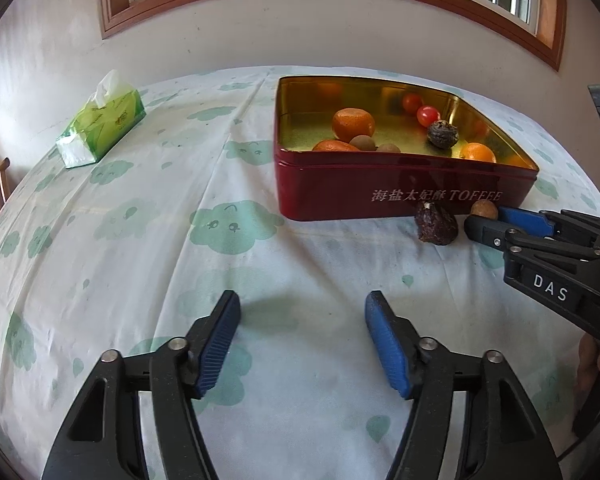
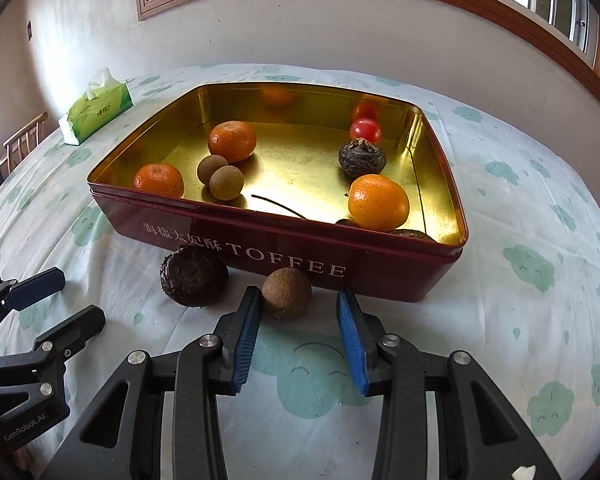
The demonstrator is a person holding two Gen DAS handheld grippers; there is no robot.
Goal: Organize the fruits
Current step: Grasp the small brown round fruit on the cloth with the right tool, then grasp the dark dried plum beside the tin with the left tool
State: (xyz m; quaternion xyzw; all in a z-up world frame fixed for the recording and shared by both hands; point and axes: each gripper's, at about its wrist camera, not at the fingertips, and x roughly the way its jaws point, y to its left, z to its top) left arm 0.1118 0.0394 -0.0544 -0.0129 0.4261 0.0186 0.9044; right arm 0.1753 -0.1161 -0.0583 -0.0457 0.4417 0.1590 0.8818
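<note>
Ok, brown round fruit (image 2: 286, 292) sits just ahead of right claw (image 2: 300, 300), nearer its left pad, jaws spread w/ nothing pinched; left claw (image 1: 302, 314) farther, spread, empty.

Round table (image 2: 540, 208) draped in a white cloth printed with pale green clouds. Directly on it: red metal toffee tin (image 2: 380, 276) with gold interior at frame centre, green tissue pack (image 2: 100, 110) upper left, wrinkled dark round fruit (image 2: 192, 280) and small brown round fruit (image 2: 286, 292) just before the tin's front wall.
</note>
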